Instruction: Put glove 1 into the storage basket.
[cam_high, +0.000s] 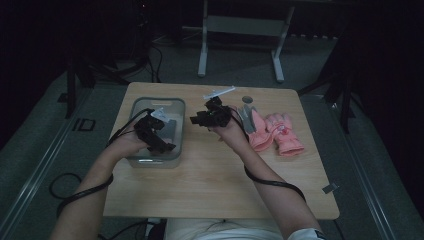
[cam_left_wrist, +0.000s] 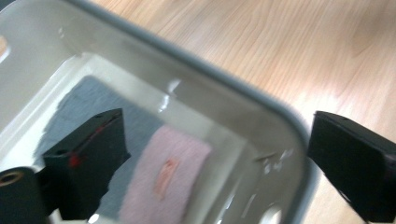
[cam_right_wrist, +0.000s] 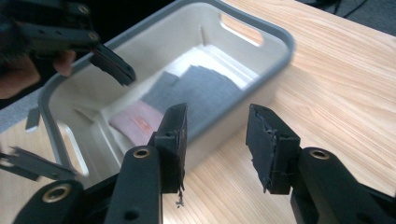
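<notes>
A pale plastic bin (cam_high: 157, 101) with a grey rim stands on the left half of the wooden table (cam_high: 215, 190). Inside it lie a grey cloth (cam_right_wrist: 201, 88) and a pink fabric piece (cam_right_wrist: 135, 122), also seen as the pink piece (cam_left_wrist: 168, 182) beside the grey cloth (cam_left_wrist: 88, 102). My left gripper (cam_high: 162, 145) hangs over the bin's near end, open (cam_left_wrist: 215, 126), with nothing between its jaws. My right gripper (cam_high: 200, 116) is just right of the bin and points toward it, open and empty (cam_right_wrist: 217, 112).
A pair of pink gloves (cam_high: 277, 132) lies on the table's right side, with a grey glove (cam_high: 246, 116) next to them. A thin white strip (cam_high: 220, 92) and a small round grey thing (cam_high: 247, 99) lie near the far edge. Cables trail from both grippers.
</notes>
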